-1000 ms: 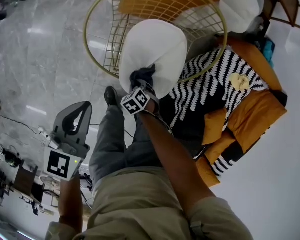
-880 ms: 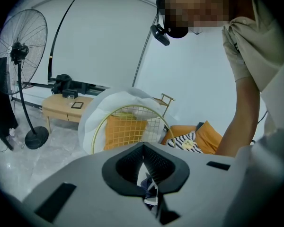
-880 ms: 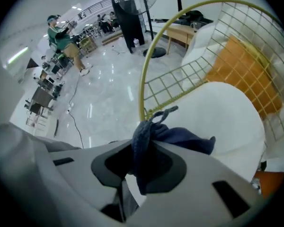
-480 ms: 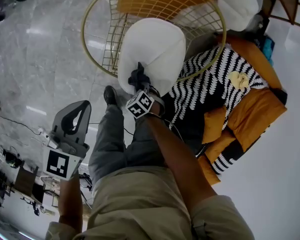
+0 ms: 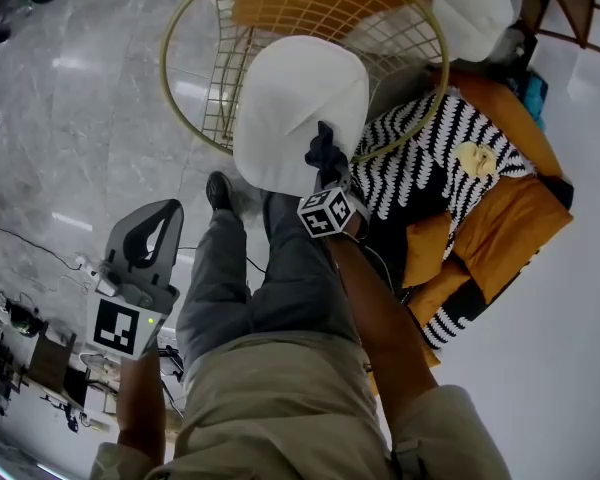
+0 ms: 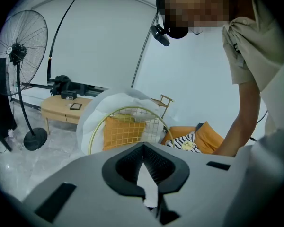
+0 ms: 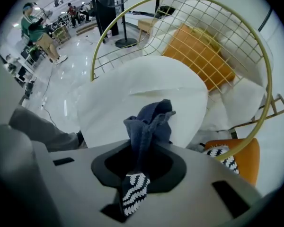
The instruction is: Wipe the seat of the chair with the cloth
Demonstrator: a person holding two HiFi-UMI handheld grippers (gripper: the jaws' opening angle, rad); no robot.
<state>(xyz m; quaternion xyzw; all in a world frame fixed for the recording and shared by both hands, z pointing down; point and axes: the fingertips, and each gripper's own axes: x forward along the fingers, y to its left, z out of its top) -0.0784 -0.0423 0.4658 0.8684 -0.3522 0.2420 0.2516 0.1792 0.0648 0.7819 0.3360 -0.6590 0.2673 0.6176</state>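
While the cloth (image 7: 149,122) sits pinched in the right tongs (image 7: 141,167) at the seat's (image 5: 290,98) near edge | left tongs (image 6: 143,169) closed, empty, held aside | advice: press flat, overlap strokes, cover the whole seat.

Two tools (image 6: 143,148) (image 7: 143,145), one cloth (image 7: 149,122), one chair (image 5: 295,108), one fan (image 6: 19,51), one striped cushion (image 5: 420,168).

Chair (image 5: 300,98) back cut off at head view's top edge, cloth (image 7: 149,124) lower end buried inside right hand-held gripper (image 7: 138,167)
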